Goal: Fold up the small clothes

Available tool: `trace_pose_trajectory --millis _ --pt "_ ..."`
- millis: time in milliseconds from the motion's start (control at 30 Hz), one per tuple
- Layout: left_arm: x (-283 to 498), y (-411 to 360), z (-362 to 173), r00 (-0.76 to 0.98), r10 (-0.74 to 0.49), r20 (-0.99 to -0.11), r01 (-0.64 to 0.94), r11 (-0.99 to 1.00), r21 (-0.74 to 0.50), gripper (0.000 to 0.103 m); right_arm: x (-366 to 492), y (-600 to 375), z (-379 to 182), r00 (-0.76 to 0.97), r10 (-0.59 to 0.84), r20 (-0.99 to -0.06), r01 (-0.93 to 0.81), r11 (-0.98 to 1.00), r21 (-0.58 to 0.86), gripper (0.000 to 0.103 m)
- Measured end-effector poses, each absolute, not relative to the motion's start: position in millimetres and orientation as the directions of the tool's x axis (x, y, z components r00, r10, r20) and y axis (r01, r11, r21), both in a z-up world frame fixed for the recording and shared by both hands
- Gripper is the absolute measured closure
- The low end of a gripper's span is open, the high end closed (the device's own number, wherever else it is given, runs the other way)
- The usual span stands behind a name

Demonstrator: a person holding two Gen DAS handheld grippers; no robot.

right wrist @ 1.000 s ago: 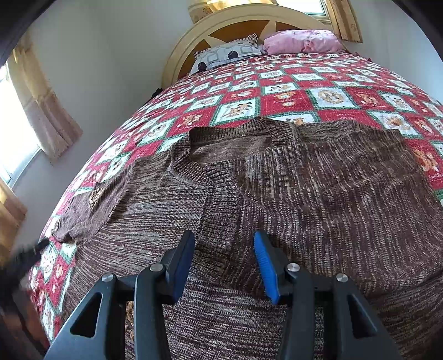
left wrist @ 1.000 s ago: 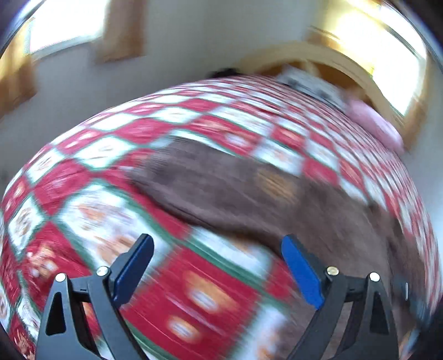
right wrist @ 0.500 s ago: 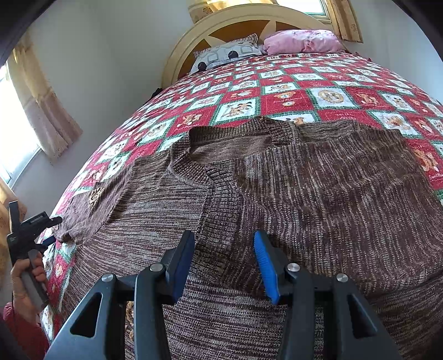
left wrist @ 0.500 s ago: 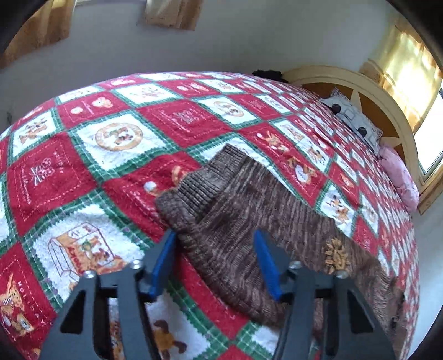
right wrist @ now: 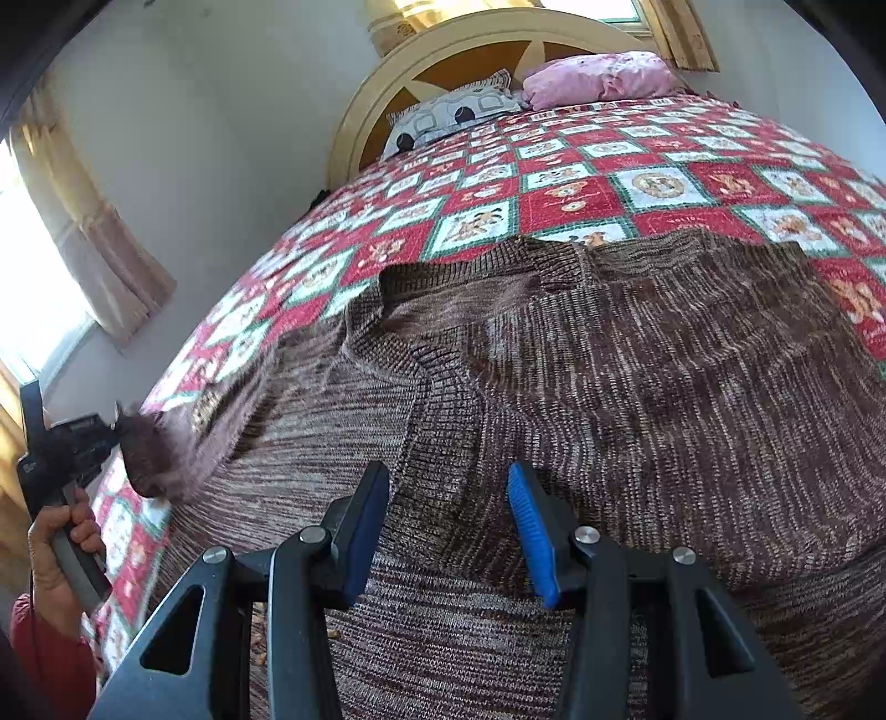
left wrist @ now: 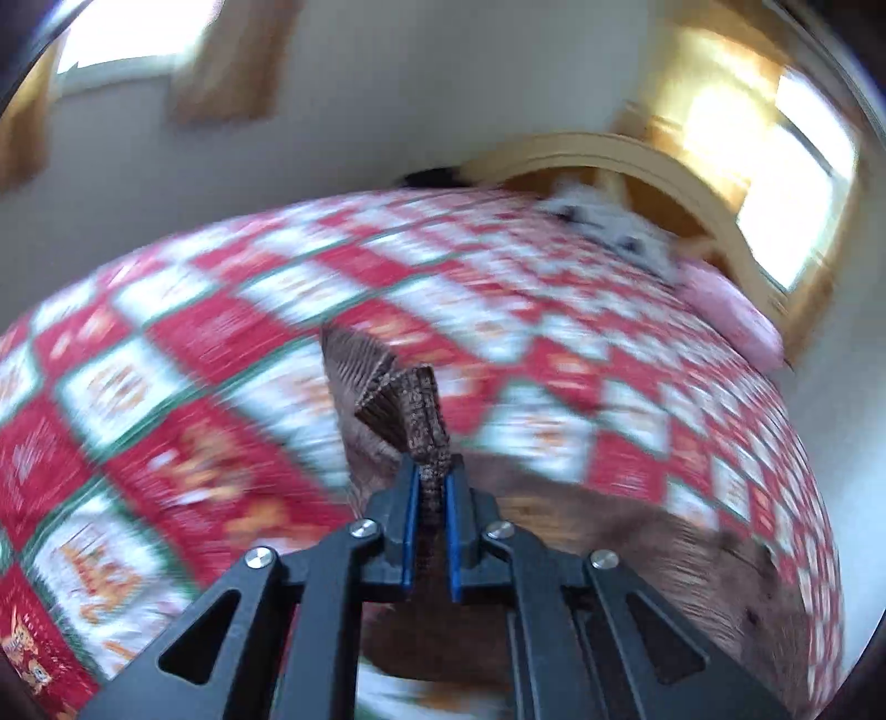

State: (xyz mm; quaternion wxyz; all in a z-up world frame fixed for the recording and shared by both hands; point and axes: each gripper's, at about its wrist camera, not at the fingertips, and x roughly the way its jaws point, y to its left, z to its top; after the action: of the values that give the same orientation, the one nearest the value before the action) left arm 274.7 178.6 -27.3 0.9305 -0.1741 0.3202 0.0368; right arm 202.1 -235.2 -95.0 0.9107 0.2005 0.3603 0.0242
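Observation:
A brown knitted sweater [right wrist: 637,387] lies spread front-up on the bed, neck toward the headboard. My left gripper [left wrist: 431,487] is shut on the ribbed cuff of the sweater's sleeve [left wrist: 410,399] and holds it lifted off the quilt; the view is blurred by motion. In the right wrist view the left gripper [right wrist: 105,432] shows at the far left, with the sleeve end [right wrist: 160,454] raised. My right gripper [right wrist: 448,520] is open, its blue fingers [right wrist: 529,526] resting over the sweater's chest below the neckline.
The bed carries a red, white and green patchwork quilt [right wrist: 581,183]. A patterned pillow [right wrist: 454,119] and a pink pillow [right wrist: 598,77] lie by the curved yellow headboard [right wrist: 470,50]. A curtained window [right wrist: 83,243] is on the left wall.
My left gripper has closed on the sleeve cuff and lifted it off the quilt. My right gripper has stayed still and open over the sweater's chest.

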Motion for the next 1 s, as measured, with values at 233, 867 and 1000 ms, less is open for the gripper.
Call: trace_pose_trajectory --millis 233,867,1000 --pt "228.4 14.1 -8.2 0.787 -0.264 -0.557 0.215 0.965 -0.153 0.094 194.4 -251.7 -95.8 0.774 0.21 -0.598 0.128 0.872 0.473 0.056" --pt "151.8 55.5 -63.8 0.687 -0.175 -0.706 0.095 0.984 -0.151 0.007 196.5 -251.3 -93.9 0.761 0.213 -0.612 0.134 0.872 0.471 0.056" --pt "148.6 75.3 -80.7 0.68 -0.204 -0.704 0.033 0.968 -0.249 0.009 197.4 -225.6 -76.8 0.765 0.268 -0.586 0.034 0.891 0.453 0.056"
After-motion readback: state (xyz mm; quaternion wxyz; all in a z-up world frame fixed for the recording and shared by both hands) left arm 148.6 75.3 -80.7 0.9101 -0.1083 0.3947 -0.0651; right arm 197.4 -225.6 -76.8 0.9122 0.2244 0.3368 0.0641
